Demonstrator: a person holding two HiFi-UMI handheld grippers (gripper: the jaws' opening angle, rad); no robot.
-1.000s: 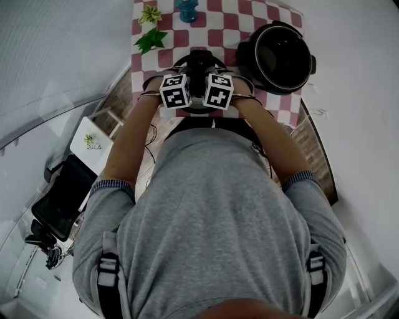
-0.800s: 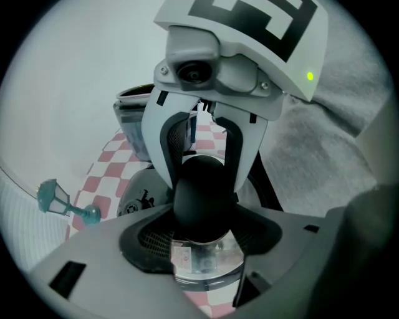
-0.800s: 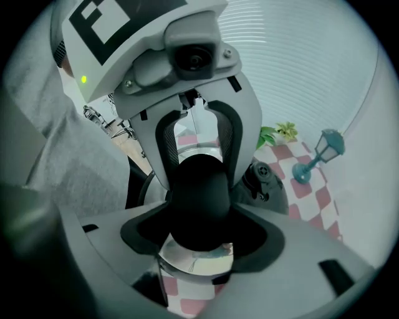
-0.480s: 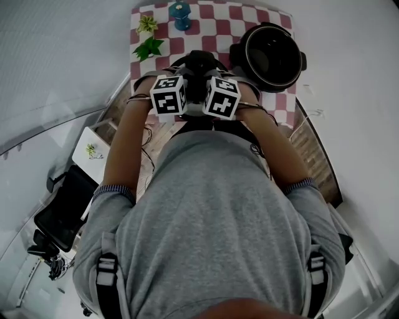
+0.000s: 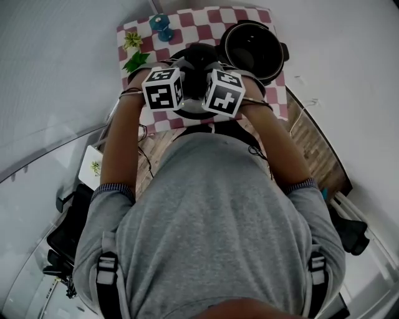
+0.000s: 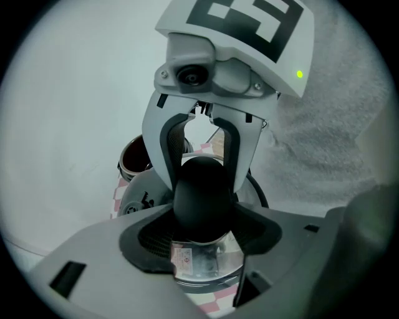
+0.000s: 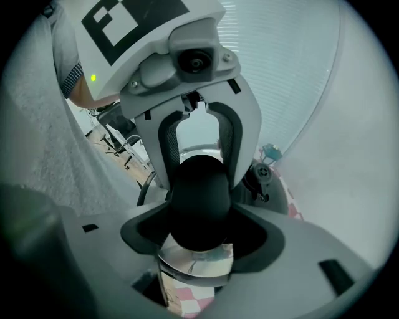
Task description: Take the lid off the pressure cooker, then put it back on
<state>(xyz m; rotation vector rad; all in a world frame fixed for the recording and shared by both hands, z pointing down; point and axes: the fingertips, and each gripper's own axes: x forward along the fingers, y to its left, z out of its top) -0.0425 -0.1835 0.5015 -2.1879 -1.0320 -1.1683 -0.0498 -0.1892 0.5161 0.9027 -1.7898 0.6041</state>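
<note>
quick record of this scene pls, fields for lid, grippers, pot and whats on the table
lid: off the pot, held by its black knob
left gripper: shut on the knob from one side
right gripper: shut on the knob from the opposite side
pot: open, standing on the checked cloth
also on cloth: blue object, small plants
stage: lid removed, not yet put back

no print can be read; the small sticker (image 6: 182,260) on the lid (image 6: 218,258) is too blurred.
</note>
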